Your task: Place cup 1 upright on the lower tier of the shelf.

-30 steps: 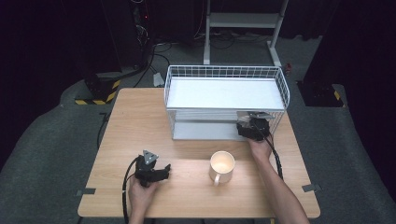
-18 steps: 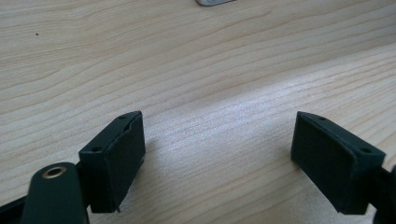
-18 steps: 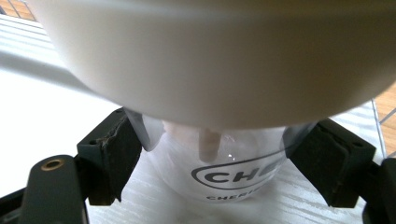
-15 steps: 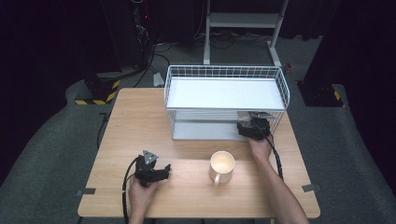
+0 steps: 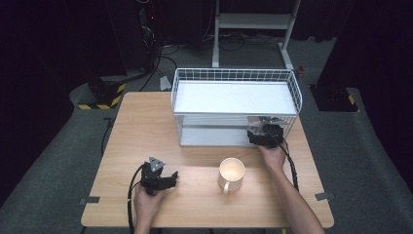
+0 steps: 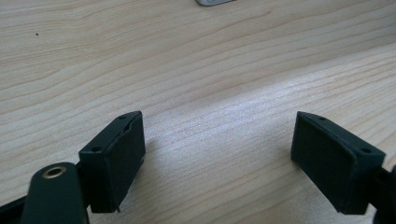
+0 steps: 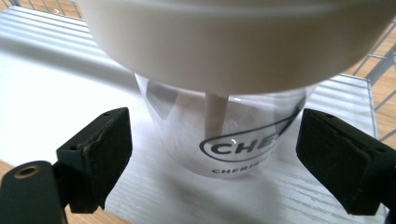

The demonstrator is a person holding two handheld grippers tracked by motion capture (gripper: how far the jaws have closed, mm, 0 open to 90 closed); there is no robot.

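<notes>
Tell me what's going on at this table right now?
A person works two hand-held grippers at a wooden table. The right gripper reaches into the lower shelf of the white wire rack, its jaws standing open on either side of a clear cup with dark lettering, not pressing on it. The left gripper rests open over bare table near the front edge. A cream mug stands between the two hands.

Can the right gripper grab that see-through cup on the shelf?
Probably yes. The right gripper is open, one jaw either side of the clear cup on the rack's lower shelf, with nothing between them.
</notes>
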